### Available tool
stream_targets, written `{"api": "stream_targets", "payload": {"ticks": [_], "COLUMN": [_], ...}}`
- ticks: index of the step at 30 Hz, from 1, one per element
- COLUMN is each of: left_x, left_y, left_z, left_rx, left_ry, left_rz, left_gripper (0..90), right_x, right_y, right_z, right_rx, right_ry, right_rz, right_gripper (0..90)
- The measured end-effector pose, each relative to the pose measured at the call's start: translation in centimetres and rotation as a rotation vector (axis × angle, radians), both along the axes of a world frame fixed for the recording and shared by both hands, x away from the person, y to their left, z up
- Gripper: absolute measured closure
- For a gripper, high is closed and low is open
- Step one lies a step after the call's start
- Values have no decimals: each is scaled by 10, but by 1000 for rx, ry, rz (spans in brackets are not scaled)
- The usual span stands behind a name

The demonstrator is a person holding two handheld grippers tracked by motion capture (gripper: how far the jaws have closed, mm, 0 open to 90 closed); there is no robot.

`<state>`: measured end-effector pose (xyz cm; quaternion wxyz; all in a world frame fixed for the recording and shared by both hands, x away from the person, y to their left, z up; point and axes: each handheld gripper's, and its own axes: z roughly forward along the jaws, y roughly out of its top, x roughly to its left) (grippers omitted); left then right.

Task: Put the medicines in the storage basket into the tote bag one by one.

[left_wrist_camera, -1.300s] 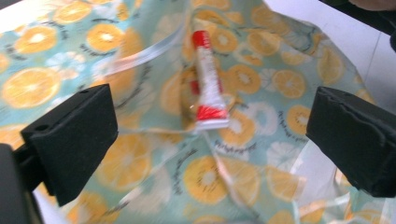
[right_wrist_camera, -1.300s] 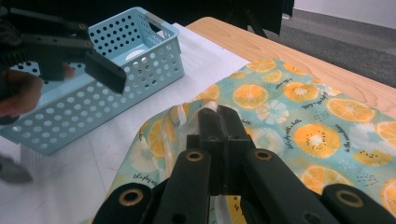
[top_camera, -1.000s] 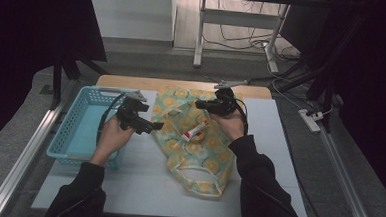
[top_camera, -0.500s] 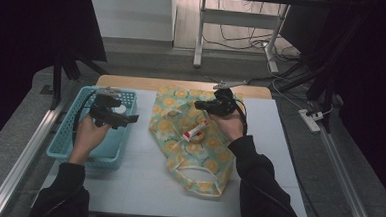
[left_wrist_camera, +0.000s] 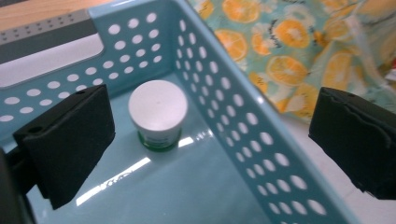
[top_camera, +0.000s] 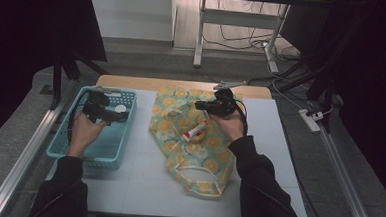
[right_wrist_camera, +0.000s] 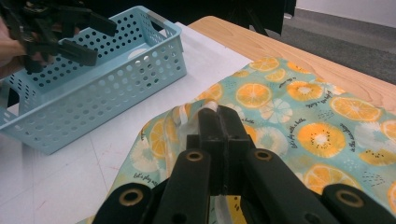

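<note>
Your left tool (top_camera: 111, 115) stands wide open and holds nothing; in the left gripper view one jaw hangs over the basket floor and the other sits outside the basket's perforated wall, so the wall runs between them. Your right tool (top_camera: 204, 106) is clenched tight on a fold of the orange-print bag (top_camera: 194, 138); in the right gripper view a pale strip of the fabric shows pinched at the jaw tips.

The blue basket (top_camera: 63, 149) lies at 9 o'clock on the bench (top_camera: 142, 181), its long side just beside the bag's edge, with a narrow strip of bare bench between them. Bare bench lies at 6 o'clock of the bag and at 3 o'clock of your right hand (top_camera: 230, 124).

The white-lidded jar (left_wrist_camera: 158, 112) stands upright on the basket floor near the far corner, between your left tool's jaws and ahead of them, apart from both. A red-and-white tube (top_camera: 194, 132) lies on the bag at 7 o'clock of your right tool, near it but not touching.
</note>
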<state>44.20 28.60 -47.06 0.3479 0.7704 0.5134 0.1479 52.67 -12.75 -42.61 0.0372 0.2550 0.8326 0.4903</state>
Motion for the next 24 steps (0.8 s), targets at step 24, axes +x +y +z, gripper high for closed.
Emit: {"api": "stream_targets", "payload": {"ticks": [24], "left_x": [36], "left_y": [0], "left_z": [-24], "left_rx": [163], "left_ry": [111], "left_rz": [0], "left_gripper": [135], "right_x": [0], "right_y": [0], "right_z": [-3], "right_rx": [-2], "right_ry": [0], "right_rz": [1], "right_gripper": [900]}}
